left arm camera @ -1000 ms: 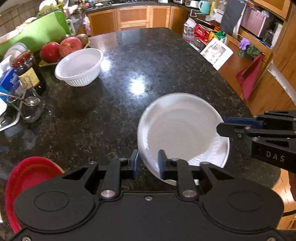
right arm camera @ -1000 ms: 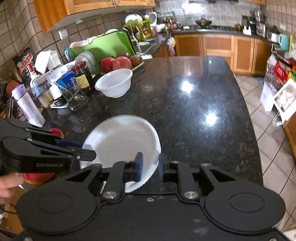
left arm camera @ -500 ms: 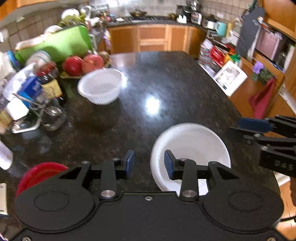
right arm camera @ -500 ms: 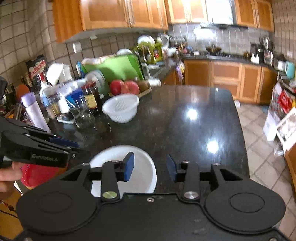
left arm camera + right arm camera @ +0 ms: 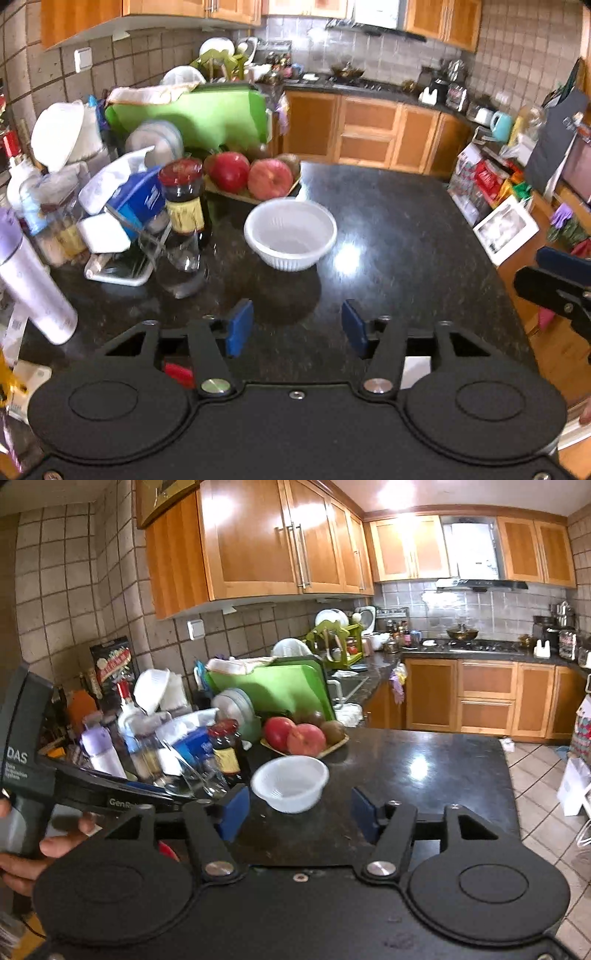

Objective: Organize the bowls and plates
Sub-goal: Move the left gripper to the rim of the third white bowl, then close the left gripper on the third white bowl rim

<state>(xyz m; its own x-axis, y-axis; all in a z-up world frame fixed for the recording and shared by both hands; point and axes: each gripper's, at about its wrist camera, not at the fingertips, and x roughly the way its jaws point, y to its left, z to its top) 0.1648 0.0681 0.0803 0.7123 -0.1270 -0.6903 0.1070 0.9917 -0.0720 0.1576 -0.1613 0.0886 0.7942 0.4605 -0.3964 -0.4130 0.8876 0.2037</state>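
The tabletop (image 5: pixel 406 236) is showing black stone flecked with pale speckles. On it, the bowl (image 5: pixel 290 233) is gleaming plain white with fine ribbing. Behind the bowl, two apples (image 5: pixel 247 172) are glowing red with yellowish mottling. Left of the bowl, a jar (image 5: pixel 183 199) is wearing a red lid and yellow label. Beyond the apples, a cutting board (image 5: pixel 207 118) is standing out bright green. Each black tool (image 5: pixel 296 326) (image 5: pixel 298 810) is carrying blue pads.
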